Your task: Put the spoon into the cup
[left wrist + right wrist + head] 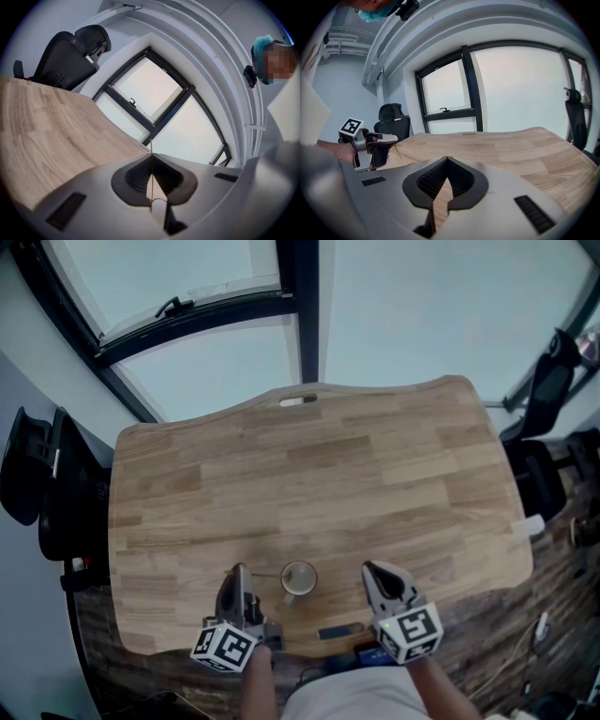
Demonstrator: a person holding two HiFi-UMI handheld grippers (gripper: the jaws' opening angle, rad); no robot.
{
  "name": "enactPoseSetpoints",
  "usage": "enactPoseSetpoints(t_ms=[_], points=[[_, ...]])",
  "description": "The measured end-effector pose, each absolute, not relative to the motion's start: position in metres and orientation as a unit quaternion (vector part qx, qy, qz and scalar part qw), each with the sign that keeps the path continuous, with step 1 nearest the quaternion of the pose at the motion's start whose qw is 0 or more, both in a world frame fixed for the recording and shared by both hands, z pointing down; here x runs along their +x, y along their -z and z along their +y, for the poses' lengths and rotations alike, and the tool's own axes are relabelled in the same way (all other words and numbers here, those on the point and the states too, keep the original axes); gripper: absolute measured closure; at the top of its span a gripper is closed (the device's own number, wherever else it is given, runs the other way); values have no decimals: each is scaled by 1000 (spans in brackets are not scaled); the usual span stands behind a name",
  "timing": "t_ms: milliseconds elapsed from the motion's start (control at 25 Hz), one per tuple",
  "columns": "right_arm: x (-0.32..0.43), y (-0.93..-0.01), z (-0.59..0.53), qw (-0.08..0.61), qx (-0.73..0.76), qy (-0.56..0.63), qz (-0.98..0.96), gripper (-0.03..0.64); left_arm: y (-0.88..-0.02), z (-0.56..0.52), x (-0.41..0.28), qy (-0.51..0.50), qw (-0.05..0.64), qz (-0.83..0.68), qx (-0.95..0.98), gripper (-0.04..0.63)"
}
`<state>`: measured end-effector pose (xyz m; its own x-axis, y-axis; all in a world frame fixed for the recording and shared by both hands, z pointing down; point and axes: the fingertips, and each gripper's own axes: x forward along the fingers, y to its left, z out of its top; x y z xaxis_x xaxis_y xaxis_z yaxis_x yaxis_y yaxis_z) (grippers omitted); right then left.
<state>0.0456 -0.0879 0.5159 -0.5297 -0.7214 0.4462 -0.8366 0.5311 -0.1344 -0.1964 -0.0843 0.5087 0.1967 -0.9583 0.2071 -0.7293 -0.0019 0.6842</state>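
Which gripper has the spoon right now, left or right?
The left gripper: its jaws are shut on the thin spoon, beside the cup. The right gripper holds nothing; only the table shows between its jaws.

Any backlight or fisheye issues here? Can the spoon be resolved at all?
Head view: soft, even light; spoon is a faint line near the cup. Left gripper view: heavy fisheye, dark corners, window blown out. Right gripper view: same curvature, window glare, table sharp.
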Motion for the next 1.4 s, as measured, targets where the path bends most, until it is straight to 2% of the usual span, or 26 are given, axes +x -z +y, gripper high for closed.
enactPoseSetpoints(t_ms=[1400], points=[[55,-530,-81,192,450,-188,-852,620,-526,-86,-178,139,363,-604,696,592]])
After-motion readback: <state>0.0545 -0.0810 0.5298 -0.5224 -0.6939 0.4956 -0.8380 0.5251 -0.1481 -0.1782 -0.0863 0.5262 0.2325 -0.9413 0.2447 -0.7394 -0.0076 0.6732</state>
